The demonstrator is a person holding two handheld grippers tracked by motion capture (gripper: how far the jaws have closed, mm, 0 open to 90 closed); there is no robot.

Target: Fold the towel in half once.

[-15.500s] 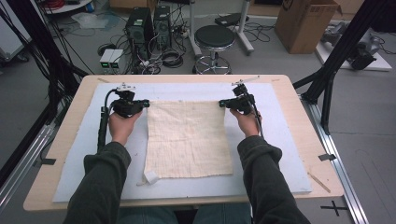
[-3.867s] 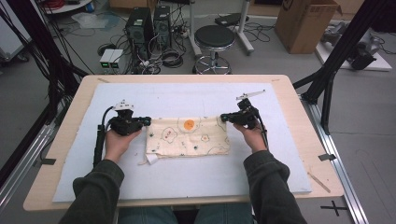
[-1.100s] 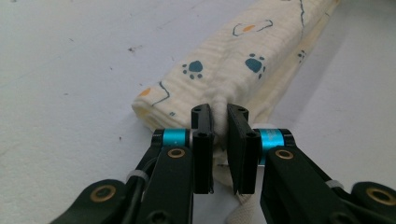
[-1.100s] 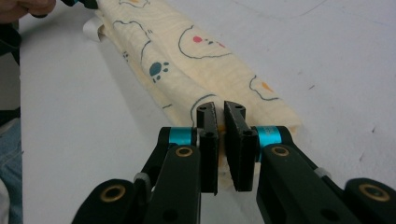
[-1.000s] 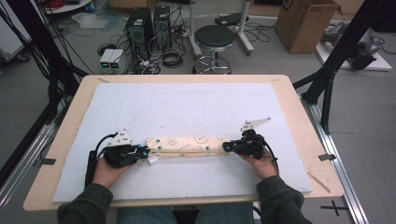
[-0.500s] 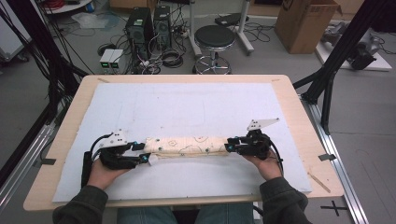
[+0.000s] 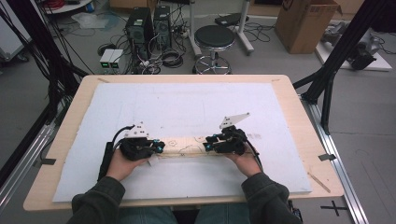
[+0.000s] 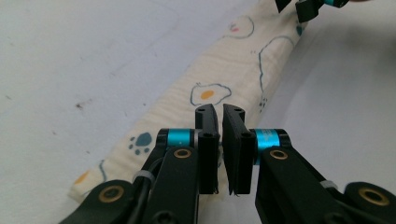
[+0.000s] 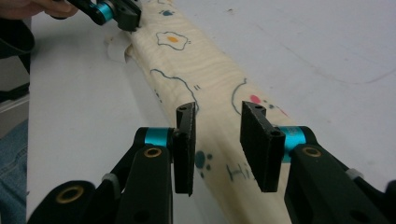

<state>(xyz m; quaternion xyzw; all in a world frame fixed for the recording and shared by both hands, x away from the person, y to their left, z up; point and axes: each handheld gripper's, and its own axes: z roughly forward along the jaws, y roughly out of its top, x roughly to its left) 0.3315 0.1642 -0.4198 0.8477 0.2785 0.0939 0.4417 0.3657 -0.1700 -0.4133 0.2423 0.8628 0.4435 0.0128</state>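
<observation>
Left claw (image 8: 220,154) clenched empty, right claw (image 9: 224,144) released, both above the folded cloth (image 7: 184,148).

The person wears dark olive-green sleeves (image 7: 100,200) and blue jeans (image 9: 11,172). Each hand carries a black gripper. The left gripper (image 8: 220,140) has two flat black jaws, each with a bright turquoise ring behind it and brass-coloured screws in the black link arms. A white tie goes around one link. The right gripper (image 9: 223,140) has the same black jaws, turquoise rings and brass screws. On top of each gripper sits a pale grey three-cornered plate (image 7: 136,130), and a black cable (image 7: 105,161) hangs from the left one.
</observation>
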